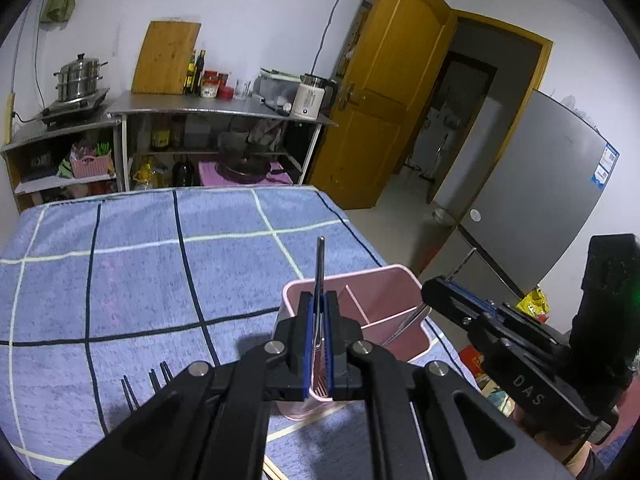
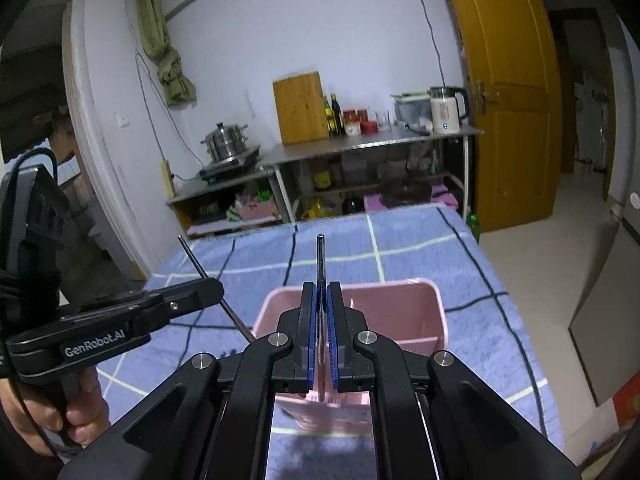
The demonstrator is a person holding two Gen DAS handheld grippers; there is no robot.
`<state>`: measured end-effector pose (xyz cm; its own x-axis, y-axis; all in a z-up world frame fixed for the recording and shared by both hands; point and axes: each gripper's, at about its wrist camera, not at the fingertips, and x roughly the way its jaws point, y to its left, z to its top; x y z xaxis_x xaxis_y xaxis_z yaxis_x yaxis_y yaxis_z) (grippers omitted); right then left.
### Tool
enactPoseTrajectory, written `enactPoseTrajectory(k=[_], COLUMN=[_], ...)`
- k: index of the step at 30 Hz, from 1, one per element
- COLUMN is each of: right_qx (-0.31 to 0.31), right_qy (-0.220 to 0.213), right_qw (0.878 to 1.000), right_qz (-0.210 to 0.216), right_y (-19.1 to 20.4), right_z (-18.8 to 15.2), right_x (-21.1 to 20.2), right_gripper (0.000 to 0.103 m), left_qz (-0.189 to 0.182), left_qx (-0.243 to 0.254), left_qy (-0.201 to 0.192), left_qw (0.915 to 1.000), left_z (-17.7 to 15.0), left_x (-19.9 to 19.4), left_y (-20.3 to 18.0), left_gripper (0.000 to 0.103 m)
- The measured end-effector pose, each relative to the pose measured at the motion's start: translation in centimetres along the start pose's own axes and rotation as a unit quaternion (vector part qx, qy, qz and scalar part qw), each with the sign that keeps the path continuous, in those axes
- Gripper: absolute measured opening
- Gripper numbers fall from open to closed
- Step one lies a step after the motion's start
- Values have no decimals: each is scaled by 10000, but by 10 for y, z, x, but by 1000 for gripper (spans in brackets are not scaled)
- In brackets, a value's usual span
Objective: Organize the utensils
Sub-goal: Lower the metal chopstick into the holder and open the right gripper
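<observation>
A pink divided utensil holder [image 1: 384,308] stands on the blue checked tablecloth [image 1: 140,280]; it also shows in the right wrist view [image 2: 400,308]. My left gripper [image 1: 319,300] is shut on a metal utensil [image 1: 320,264] that points up, over the holder's left edge. My right gripper [image 2: 320,292] is shut on another metal utensil [image 2: 320,256], held above the holder's near side. In the left view the right gripper [image 1: 430,300] has its utensil's lower end inside the holder. In the right view the left gripper [image 2: 208,286] is left of the holder. Black forks [image 1: 156,380] lie on the cloth.
Steel counters [image 1: 216,112] stand behind the table with a cutting board [image 1: 166,58], bottles, a kettle [image 1: 310,94] and a steamer pot [image 1: 78,78]. A wooden door [image 1: 384,92] stands open at the right, next to a grey fridge [image 1: 532,188].
</observation>
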<state>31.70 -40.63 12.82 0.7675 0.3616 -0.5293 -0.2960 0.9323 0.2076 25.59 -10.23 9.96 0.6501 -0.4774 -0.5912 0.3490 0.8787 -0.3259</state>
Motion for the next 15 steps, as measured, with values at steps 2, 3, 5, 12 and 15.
enactPoseTrajectory(k=[2, 3, 5, 12, 15], right_qx=[28, 29, 28, 51, 30], right_qy=[92, 111, 167, 273, 247], right_qw=[10000, 9999, 9999, 9995, 9996], right_qz=[-4, -21, -35, -116, -151], right_y=[-2, -4, -6, -10, -9], right_z=[-7, -8, -11, -14, -13], right_x=[7, 9, 12, 16, 13], right_gripper=[5, 5, 5, 5, 7], left_qz=[-35, -44, -99, -70, -72], left_qx=[3, 12, 0, -32, -80], left_qy=[40, 48, 41, -24, -50], left_qw=[10000, 10000, 9999, 10000, 9999], left_z=[-3, -4, -5, -7, -7], left_x=[4, 5, 7, 5, 1], left_y=[0, 0, 0, 3, 5], left_gripper=[5, 5, 5, 8, 14])
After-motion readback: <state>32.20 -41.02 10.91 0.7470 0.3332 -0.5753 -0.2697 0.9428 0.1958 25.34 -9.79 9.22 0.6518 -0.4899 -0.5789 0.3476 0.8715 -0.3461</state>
